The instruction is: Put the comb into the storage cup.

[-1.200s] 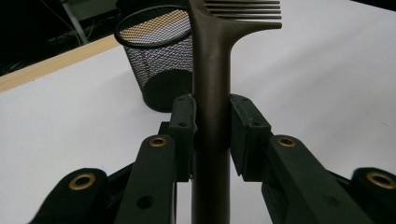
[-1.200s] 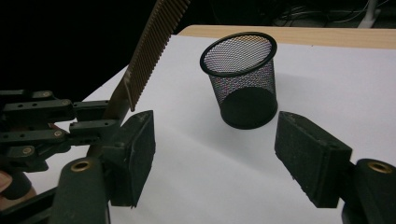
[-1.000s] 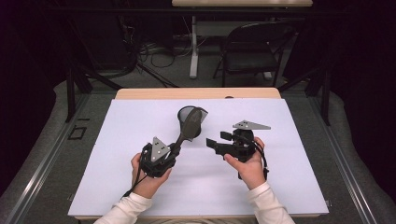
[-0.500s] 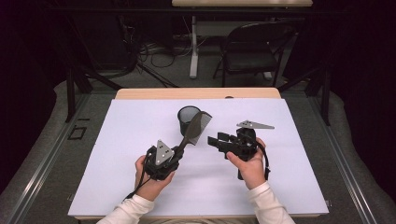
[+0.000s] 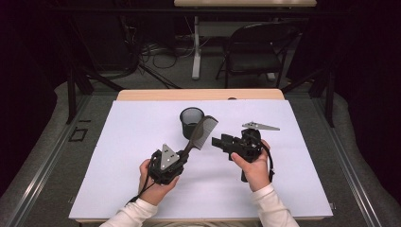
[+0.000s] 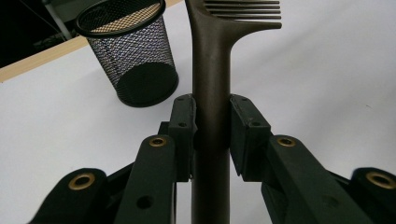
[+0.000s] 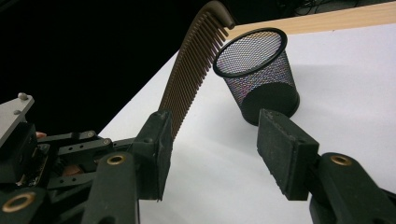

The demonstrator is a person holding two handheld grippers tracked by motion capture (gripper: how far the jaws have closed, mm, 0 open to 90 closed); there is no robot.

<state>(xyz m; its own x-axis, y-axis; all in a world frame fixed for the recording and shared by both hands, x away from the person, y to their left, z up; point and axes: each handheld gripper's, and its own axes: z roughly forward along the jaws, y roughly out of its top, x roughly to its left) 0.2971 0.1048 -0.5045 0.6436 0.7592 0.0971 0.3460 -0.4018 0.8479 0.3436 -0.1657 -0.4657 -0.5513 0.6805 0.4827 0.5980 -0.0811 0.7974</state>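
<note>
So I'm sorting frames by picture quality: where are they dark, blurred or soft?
High view: the room behind is dark, the white table evenly lit, with soft shadows. Left gripper view: the comb handle is sharp between the pads, the mesh cup shows moiré. Right gripper view: black upper left corner, near pads slightly soft.

Comb (image 5: 202,133) just right of mesh cup (image 5: 191,121); both on table (image 5: 302,179).

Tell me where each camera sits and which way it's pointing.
High view: above the person's side, facing forward and down at the table; both hands, left gripper, right gripper.
Left gripper view: on that gripper, along jaws clamping the comb.
Right gripper view: on that gripper, between open jaws.
All three share the comb and mesh cup.
</note>
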